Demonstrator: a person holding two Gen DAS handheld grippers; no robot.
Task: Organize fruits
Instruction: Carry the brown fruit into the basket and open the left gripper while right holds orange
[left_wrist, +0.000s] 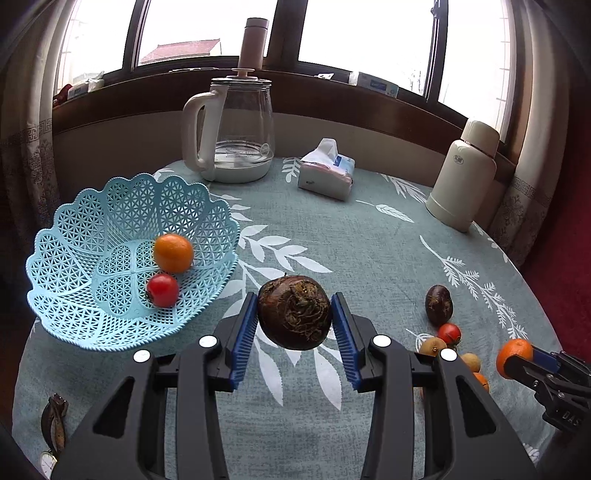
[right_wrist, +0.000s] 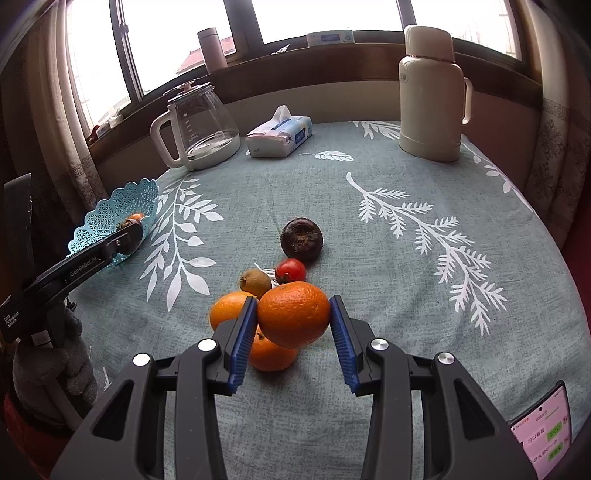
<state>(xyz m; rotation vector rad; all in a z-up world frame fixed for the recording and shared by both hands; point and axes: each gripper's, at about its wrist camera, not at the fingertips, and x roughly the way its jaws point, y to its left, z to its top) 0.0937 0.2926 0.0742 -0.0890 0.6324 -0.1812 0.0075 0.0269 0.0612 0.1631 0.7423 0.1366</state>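
Blue plastic lattice forms the basket (left_wrist: 92, 295) at the table's left, where an orange (left_wrist: 173, 253) and a small red fruit (left_wrist: 162, 290) are already held. A dark brown fruit (left_wrist: 293, 312) is clamped in the left gripper (left_wrist: 294, 321) just right of the basket, and another orange (right_wrist: 293, 314) is gripped by the right gripper (right_wrist: 293, 321) above the remaining pile. Left on the cloth are two oranges (right_wrist: 227, 308), a kiwi (right_wrist: 255, 282), a red fruit (right_wrist: 291, 270) and a second dark fruit (right_wrist: 301, 238), so roughly half the sorting seems undone.
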